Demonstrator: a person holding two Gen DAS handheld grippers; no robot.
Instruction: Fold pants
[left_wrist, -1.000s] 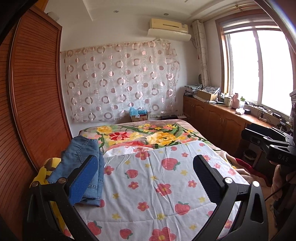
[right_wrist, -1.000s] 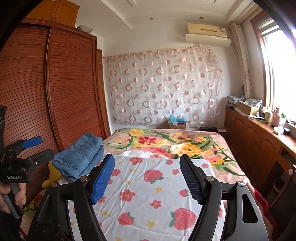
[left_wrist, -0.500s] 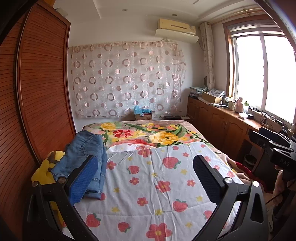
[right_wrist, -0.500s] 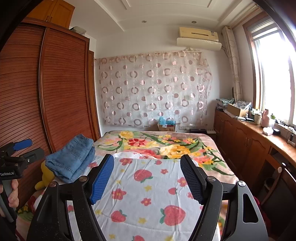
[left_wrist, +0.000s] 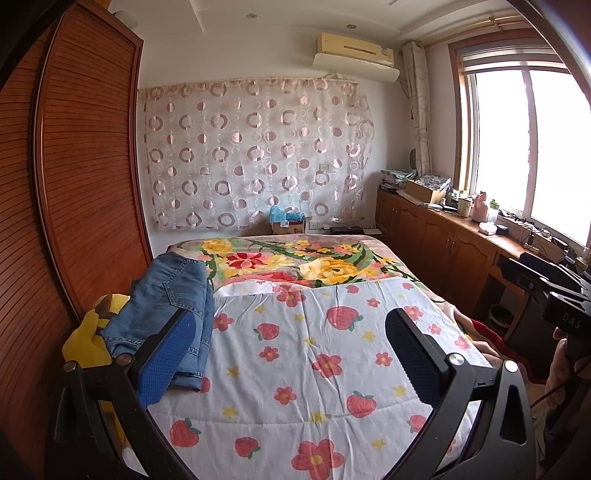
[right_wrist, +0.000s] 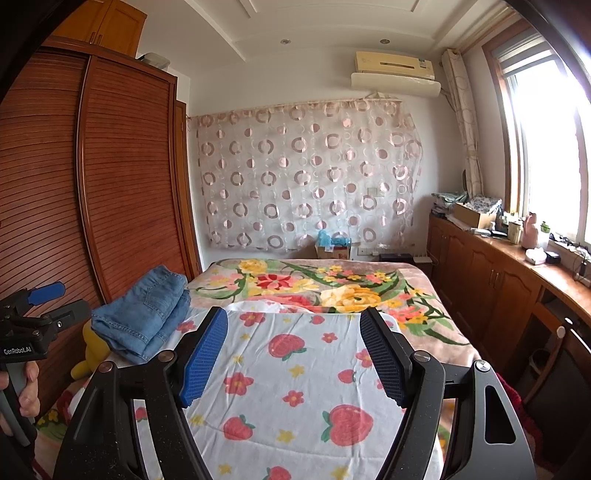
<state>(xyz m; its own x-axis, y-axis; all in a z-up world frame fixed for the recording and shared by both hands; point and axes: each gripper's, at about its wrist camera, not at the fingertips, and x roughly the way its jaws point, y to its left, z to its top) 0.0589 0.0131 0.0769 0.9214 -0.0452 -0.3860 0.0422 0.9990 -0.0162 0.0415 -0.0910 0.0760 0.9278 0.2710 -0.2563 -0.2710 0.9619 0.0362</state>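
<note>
Pants: blue jeans (left_wrist: 166, 314) lie folded in a pile at the left side of the bed (left_wrist: 314, 369), next to the brown wardrobe (left_wrist: 85, 184).
Under the pants: a yellow soft toy (left_wrist: 86, 339) peeks out at the bed's edge.
Blanket: white with strawberries and flowers (right_wrist: 295, 369), spread flat.
Left claw (left_wrist: 284, 354): wide open, holding nothing, up above the blanket.
Right claw (right_wrist: 291, 350): wide open too, holding nothing, well away from the pants.
</note>
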